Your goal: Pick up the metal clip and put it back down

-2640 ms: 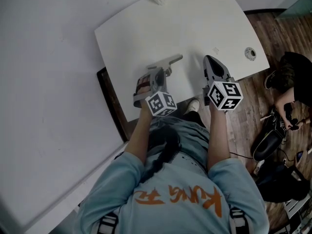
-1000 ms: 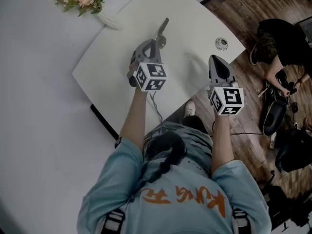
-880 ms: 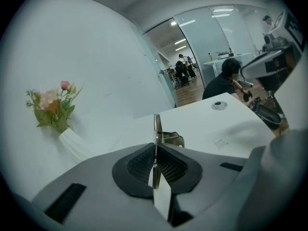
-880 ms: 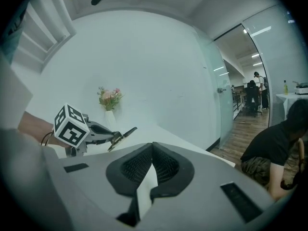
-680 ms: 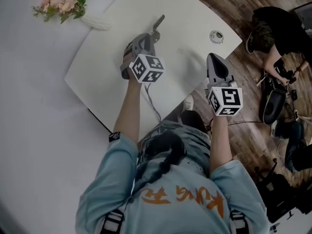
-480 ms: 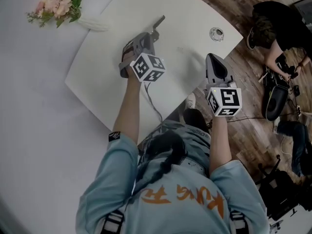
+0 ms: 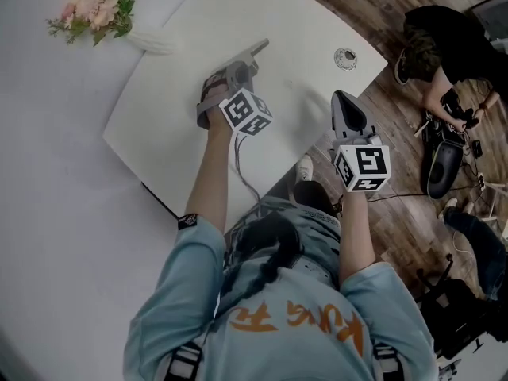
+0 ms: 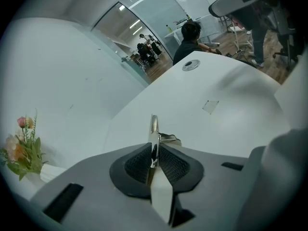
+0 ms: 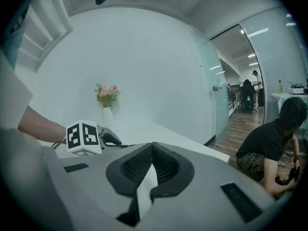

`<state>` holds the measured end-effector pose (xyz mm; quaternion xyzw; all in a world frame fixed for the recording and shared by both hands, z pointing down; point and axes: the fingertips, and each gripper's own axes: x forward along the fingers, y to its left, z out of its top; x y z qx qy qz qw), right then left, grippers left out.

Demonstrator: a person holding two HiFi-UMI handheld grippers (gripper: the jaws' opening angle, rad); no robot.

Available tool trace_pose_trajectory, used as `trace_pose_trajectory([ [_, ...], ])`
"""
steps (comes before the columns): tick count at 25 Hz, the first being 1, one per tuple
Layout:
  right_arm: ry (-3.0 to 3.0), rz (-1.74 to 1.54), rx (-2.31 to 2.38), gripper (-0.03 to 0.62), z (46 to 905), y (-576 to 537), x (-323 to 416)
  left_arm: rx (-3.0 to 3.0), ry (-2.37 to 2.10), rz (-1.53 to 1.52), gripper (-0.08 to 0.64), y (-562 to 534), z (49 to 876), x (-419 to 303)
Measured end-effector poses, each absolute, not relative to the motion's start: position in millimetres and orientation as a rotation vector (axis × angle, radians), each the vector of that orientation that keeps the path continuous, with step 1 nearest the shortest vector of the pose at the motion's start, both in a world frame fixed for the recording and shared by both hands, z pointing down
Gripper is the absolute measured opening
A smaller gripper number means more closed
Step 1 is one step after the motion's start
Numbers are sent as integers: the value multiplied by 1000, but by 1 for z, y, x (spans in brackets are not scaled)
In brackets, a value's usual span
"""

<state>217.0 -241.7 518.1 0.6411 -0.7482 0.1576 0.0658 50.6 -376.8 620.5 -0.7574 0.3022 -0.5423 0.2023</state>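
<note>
The metal clip (image 7: pixel 255 51) is a slim silver piece that sticks out past the tips of my left gripper (image 7: pixel 242 68) over the white table (image 7: pixel 175 109). In the left gripper view the clip (image 8: pixel 153 129) stands edge-on between the ribbed pads (image 8: pixel 139 163), which still press on it while the jaws are opening. Its far end lies close to the tabletop; I cannot tell whether it touches. My right gripper (image 7: pixel 343 100) hovers at the table's near right edge. Its pads (image 9: pixel 166 165) meet with nothing between them.
A vase of pink flowers (image 7: pixel 91 10) stands at the table's far left corner. A round metal grommet (image 7: pixel 344 56) sits near the far right edge. A person in black (image 7: pixel 444 54) crouches on the wooden floor to the right, beside bags.
My left gripper has turned a little, so the clip now points more to the right and lies lower over the table. The right gripper has hardly moved.
</note>
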Motion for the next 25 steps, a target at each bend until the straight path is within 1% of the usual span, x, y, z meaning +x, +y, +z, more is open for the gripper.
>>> trace_pose_trajectory([
  [5, -2285, 427, 1933, 13, 499, -238, 220, -2215, 886, -1514, 118, -364, 620, 51],
  [8, -2301, 379, 1935, 14, 484, -240, 224, -2286, 999, -1459, 120, -355, 605, 47],
  [10, -2323, 334, 1922, 12, 470, -245, 225, -2361, 1122, -1367, 120, -350, 584, 46],
  [16, -2383, 208, 1924, 12, 420, -265, 222, -2521, 1496, -919, 92, -336, 492, 45],
  [22, -2456, 86, 1886, 12, 371, -266, 209, -2477, 1707, -693, 69, -306, 439, 1],
  [25, -2495, 25, 1880, 14, 347, -269, 207, -2457, 1814, -524, 47, -300, 411, -19],
])
